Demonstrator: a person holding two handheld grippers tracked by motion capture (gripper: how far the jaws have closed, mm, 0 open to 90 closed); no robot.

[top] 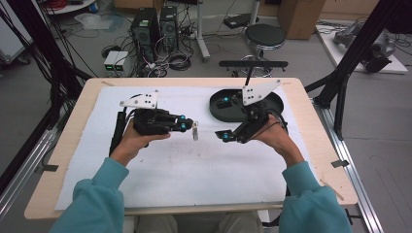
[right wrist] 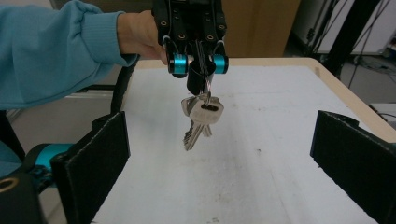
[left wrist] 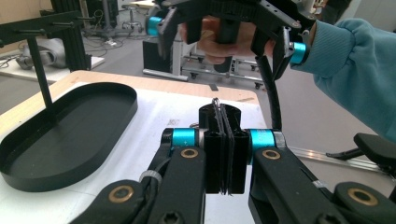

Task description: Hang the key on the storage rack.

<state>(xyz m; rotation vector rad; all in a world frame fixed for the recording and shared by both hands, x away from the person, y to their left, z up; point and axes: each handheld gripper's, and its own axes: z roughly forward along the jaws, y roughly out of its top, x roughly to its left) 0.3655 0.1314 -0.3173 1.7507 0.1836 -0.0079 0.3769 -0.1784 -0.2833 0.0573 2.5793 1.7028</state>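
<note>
White padding covered the surface (top: 194,170). Your left tool (top: 187,124) pinched the key ring, keys (right wrist: 201,119) dangling above it; your right tool (top: 224,135) was spread, the black tray (top: 221,112) unfilled.

The person wears a teal sweatshirt with ribbed cuffs. The left gripper (top: 187,124) and the right gripper (top: 224,135) are black, with cyan collars near the fingers (right wrist: 100,156), brass-coloured pivot screws, trailing black cables, and grey three-cornered plates dotted with small holes.
</note>
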